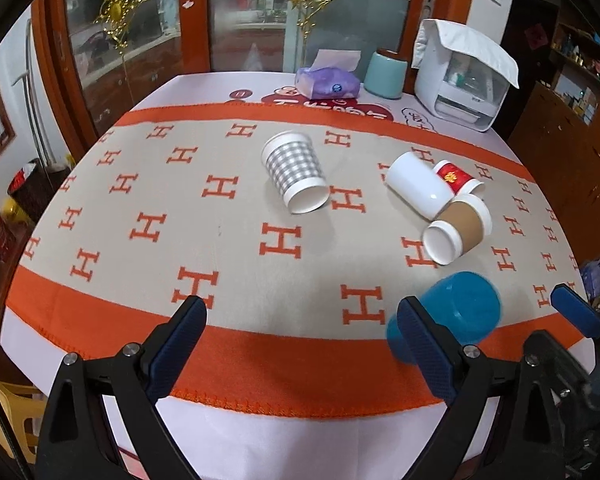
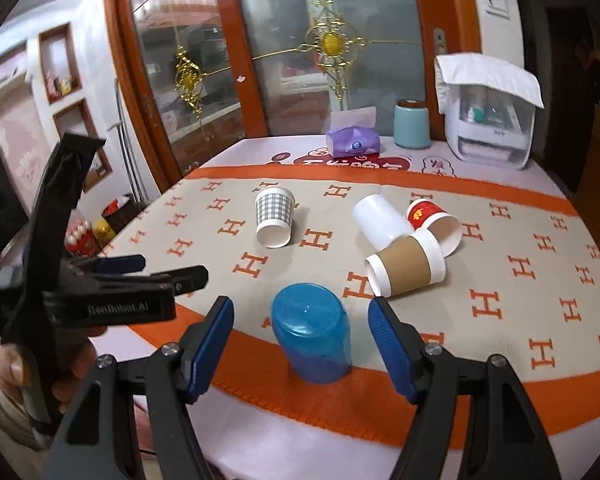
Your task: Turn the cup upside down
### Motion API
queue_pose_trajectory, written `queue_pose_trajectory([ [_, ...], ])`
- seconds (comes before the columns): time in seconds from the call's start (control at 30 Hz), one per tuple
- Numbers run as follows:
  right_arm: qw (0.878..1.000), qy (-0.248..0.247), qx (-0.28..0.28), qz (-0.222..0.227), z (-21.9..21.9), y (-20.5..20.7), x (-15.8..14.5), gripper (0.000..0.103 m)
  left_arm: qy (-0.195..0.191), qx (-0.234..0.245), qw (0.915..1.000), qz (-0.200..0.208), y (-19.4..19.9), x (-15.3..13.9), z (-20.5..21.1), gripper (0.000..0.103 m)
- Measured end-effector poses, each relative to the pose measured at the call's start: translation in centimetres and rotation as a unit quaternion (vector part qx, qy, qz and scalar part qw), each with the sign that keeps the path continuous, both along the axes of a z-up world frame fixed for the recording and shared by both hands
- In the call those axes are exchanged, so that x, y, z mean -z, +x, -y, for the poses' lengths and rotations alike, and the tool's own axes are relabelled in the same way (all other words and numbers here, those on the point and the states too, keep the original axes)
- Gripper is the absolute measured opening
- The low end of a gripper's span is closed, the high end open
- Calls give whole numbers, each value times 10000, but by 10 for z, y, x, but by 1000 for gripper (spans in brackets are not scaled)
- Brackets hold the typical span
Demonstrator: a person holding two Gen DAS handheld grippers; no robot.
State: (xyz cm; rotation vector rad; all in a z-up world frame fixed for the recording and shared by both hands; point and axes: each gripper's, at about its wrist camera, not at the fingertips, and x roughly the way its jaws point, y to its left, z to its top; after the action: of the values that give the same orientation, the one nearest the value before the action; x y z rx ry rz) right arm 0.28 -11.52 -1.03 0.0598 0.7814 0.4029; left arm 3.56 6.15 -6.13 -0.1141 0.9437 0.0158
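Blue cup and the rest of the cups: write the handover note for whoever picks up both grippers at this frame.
Left gripper: open, holding nothing, over the near orange band.
Right gripper: open, its fingers either side of the blue cup without touching it.
Blue cup: standing upside down, base up, on the near edge of the cloth. It looks done.
Still lying on their sides: checked cup mid-table; white cup, red cup and brown-sleeved cup clustered to its right.
Left: stand each of those four mouth-down.
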Motion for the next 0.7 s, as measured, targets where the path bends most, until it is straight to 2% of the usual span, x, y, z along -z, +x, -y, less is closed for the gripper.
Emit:
queue_pose_trajectory([
  [0.1, 9993, 249, 99, -250, 8, 2, -18, 70, -4, 125, 9999, -40, -2, -19, 7, 97],
  [0.2, 9987, 227, 307, -336, 12, 3, -34, 70, 30, 224, 9997, 33, -6, -42, 14, 102],
  [0.37, 9980, 236, 552, -200, 21, -2, -58, 70, 168, 231, 9995, 99, -8, -67, 28, 102],
  [0.7, 9964, -96, 837, 27, 28, -3, -71, 70, 71, 298, 9995, 116, -14, -82, 43, 102],
])
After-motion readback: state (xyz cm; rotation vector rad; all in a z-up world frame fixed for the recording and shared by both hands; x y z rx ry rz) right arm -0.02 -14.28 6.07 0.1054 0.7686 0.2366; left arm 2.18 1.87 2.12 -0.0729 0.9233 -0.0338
